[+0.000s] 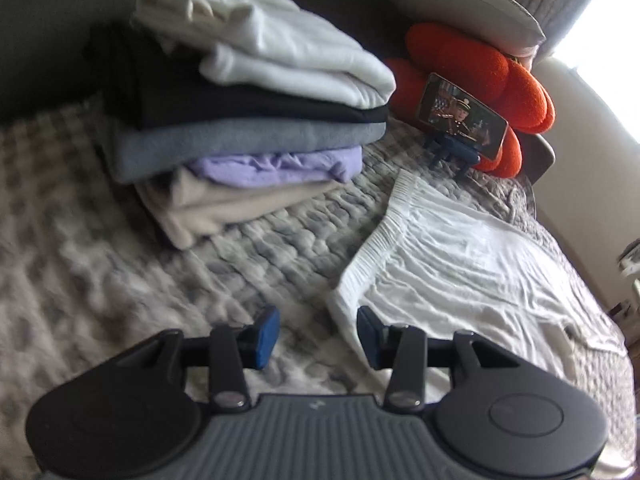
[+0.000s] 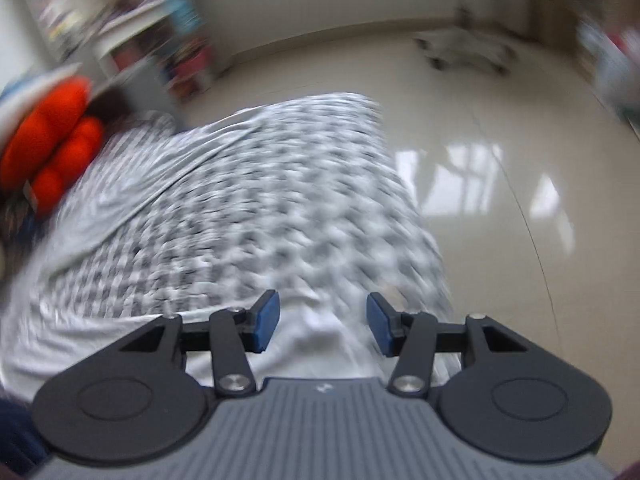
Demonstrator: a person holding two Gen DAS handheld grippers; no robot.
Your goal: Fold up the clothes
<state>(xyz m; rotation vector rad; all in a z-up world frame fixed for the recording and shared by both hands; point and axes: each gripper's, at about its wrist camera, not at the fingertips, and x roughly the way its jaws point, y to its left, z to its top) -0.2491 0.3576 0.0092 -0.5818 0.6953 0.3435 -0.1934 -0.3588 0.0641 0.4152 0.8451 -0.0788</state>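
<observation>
- Left tool point(image 1: 318, 336): released, blue pads point(image 1: 265, 336) apart, nothing between them, hovering above the bed cover near the corner of the white garment.
- Right tool point(image 2: 322, 328): released too, jaws apart and empty, pointing down over the bed edge; view strongly blurred.
- White garment point(image 1: 460, 264): spread flat on the bed cover, just right of the left tool, wrinkled, gathered band along its left edge.
- Bed cover point(image 1: 120, 272): grey-and-white checked, textured, carrying everything here.
- Stack of folded clothes point(image 1: 256, 120): well behind the left tool, on the bed; from top down white, black, grey, lilac, beige.
- Phone point(image 1: 462, 114): on a small blue stand, screen lit, right of the stack, leaning at the orange cushion point(image 1: 492, 72).
- Orange cushion also visible at left edge of right view point(image 2: 52, 140).
- Glossy pale floor point(image 2: 520, 160): beyond the bed edge, with window reflections.
</observation>
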